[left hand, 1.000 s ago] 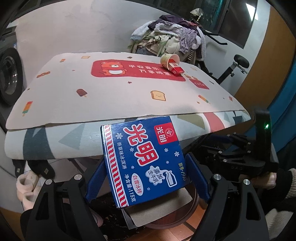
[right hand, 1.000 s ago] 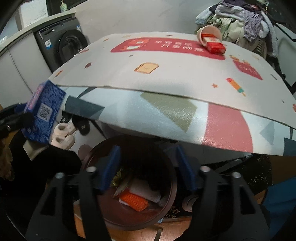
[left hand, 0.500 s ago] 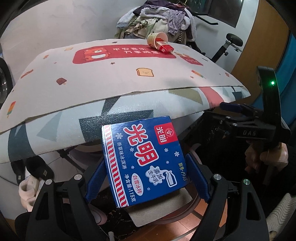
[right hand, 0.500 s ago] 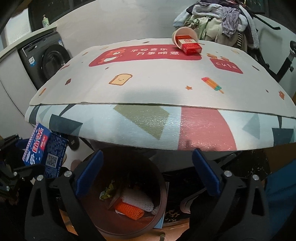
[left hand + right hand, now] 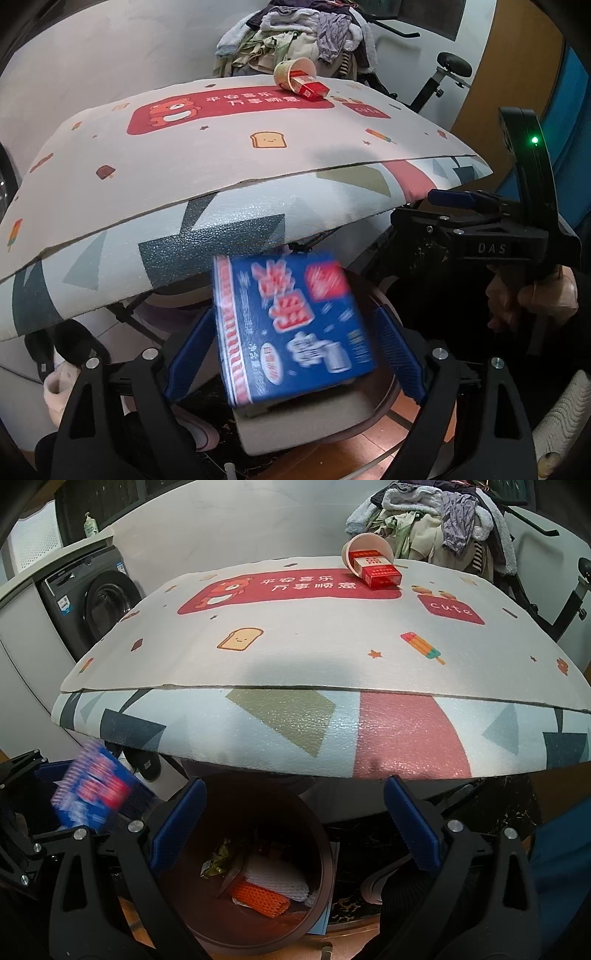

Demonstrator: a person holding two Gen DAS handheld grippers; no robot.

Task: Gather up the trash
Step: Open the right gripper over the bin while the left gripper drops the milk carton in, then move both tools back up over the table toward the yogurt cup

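A blue ice-cream box (image 5: pixel 291 328) is blurred by motion between the spread fingers of my left gripper (image 5: pixel 291 354), loose and above the brown trash bin (image 5: pixel 384 402). It also shows in the right wrist view (image 5: pixel 92 786), left of the bin (image 5: pixel 317 853). My left gripper is open. My right gripper (image 5: pixel 291 827) is open and empty above the bin, which holds orange mesh (image 5: pixel 260 899) and wrappers. A red cigarette pack (image 5: pixel 375 570) lies half inside a tipped paper cup (image 5: pixel 364 546) on the far side of the table mat (image 5: pixel 332 627).
A pile of clothes (image 5: pixel 436 520) stands behind the table. A washing machine (image 5: pixel 92 605) is at the left. An exercise bike (image 5: pixel 443 77) is at the back right. Slippers (image 5: pixel 59 380) lie on the floor under the table.
My left gripper has opened and the blue box has slipped from its fingers, tilting downward toward the bin. My right gripper has pulled back a little and stays open.
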